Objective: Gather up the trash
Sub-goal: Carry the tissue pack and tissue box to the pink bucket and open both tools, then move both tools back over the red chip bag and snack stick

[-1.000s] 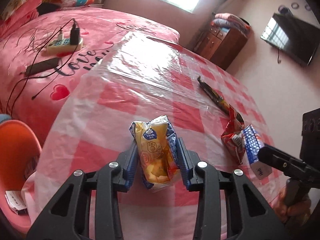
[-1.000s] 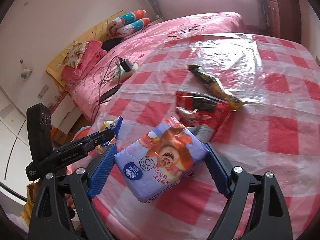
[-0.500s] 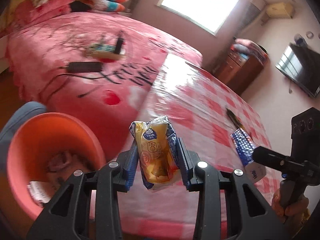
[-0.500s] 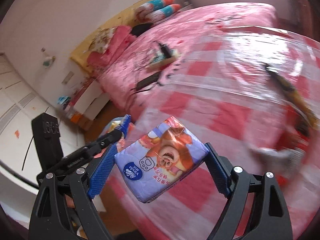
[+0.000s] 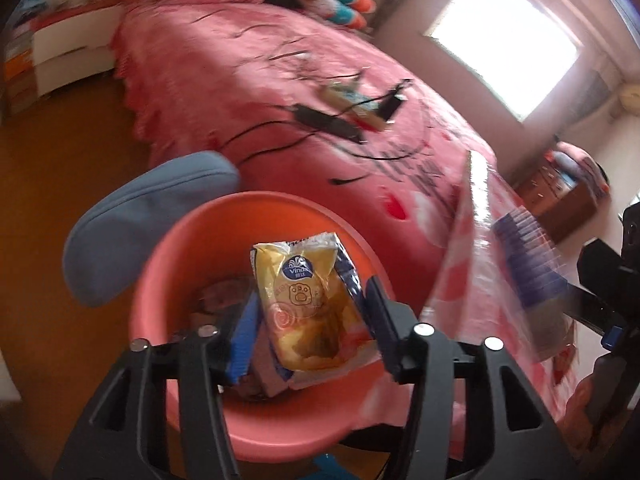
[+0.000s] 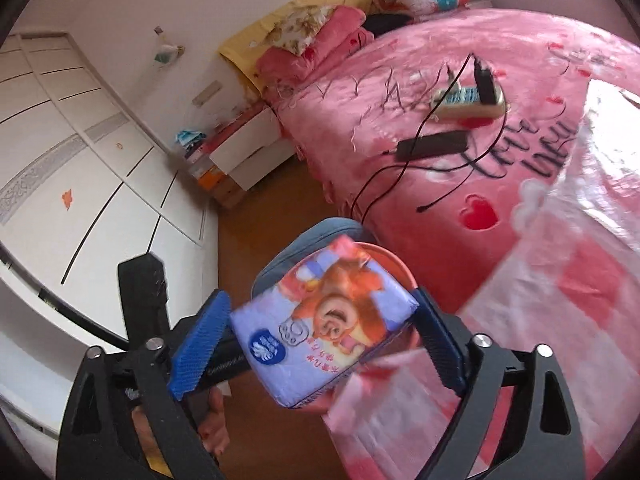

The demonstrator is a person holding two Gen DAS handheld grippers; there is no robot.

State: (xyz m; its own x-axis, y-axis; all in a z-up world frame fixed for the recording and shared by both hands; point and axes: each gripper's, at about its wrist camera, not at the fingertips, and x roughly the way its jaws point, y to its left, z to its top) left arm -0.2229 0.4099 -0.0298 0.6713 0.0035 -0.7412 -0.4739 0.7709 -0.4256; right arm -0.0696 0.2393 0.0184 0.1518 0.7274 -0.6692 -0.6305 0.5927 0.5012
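The left gripper point(image 5: 308, 332) hangs over an orange-pink basin point(image 5: 192, 240) that stands on the wooden floor beside the bed point(image 5: 248, 80). Its jaws are opening; the yellow Vinda tissue pack point(image 5: 304, 300) is between them, tilted, touching the left blue pad, while a gap shows on the right side. Crumpled litter lies at the bottom of the basin, blurred.

The right gripper point(image 6: 320, 332) carries a purple Vinda tissue pack point(image 6: 324, 320) printed with a cartoon bear. Its jaws are opening too and stand wide; the right pad meets the pack's corner, and the left pad sits just beside its edge with a thin gap, so whether the pack is gripped is hard to tell. This pack hangs by the edge of the checked plastic sheet point(image 6: 560, 320) spread on the bed, with the basin's rim point(image 6: 396, 260) just behind it.

A blue-grey cushioned seat point(image 5: 140, 220) stands next to the basin. On the pink bedspread lie a power strip point(image 6: 468, 100) with a black plug, a black adapter point(image 6: 432, 146) and trailing cables. White wardrobe doors point(image 6: 80, 160) fill the left of the right wrist view.
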